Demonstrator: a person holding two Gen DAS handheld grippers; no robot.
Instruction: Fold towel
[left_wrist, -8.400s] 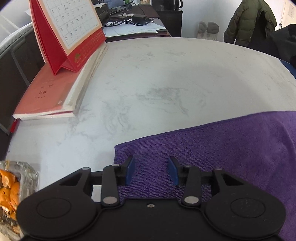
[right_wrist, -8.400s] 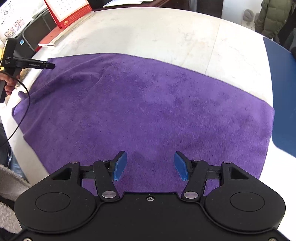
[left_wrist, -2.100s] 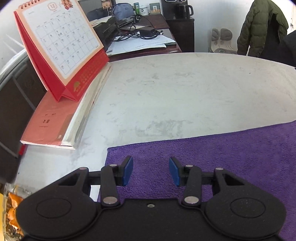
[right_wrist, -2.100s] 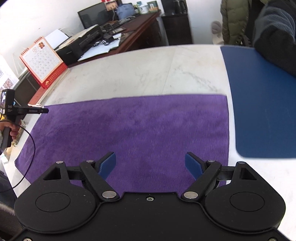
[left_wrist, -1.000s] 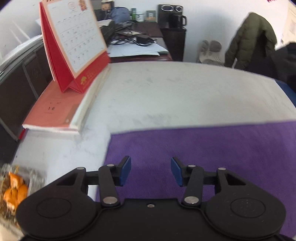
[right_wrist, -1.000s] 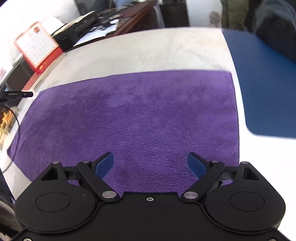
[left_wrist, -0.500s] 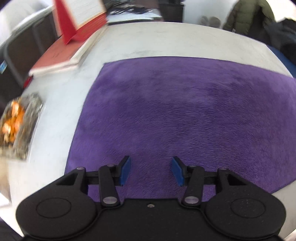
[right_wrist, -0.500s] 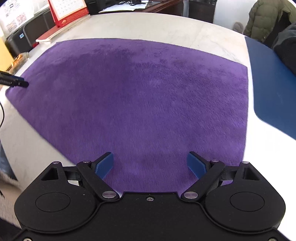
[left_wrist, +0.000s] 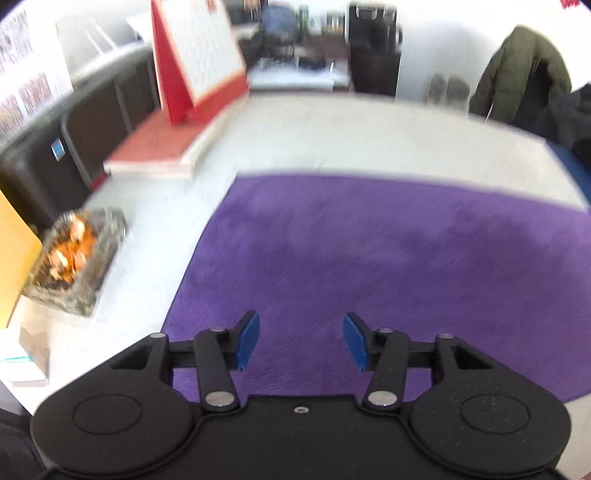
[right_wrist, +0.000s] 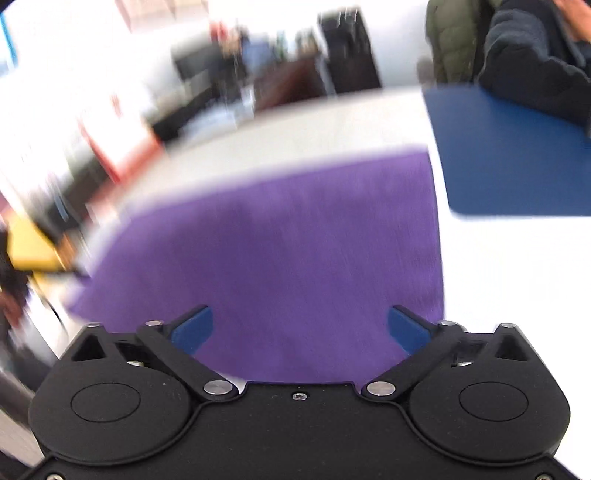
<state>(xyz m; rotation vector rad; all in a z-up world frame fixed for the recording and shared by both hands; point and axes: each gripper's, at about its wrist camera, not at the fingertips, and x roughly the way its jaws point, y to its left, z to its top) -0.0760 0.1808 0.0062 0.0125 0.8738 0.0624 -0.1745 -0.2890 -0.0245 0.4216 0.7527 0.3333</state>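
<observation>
LEFT: your left gripper (left_wrist: 300, 339) is gaping, jaws just widening, gripping nothing | RIGHT: your right gripper (right_wrist: 300, 326) is spreading fully, empty | TOWEL: purple towel (left_wrist: 388, 251) is lying flat on the white table (left_wrist: 351, 136) | RISK: you're risking pinching one layer unevenly, skewing the fold.

White walls (left_wrist: 443, 33), bright daylight. Pale marbled table (left_wrist: 351, 136) up front; dark desk (left_wrist: 295, 70) cluttered behind it. Black cabinet (left_wrist: 373, 55) against far wall. Green coat (left_wrist: 521, 74) hanging at right. Dark printer (left_wrist: 74, 140) at left.
</observation>
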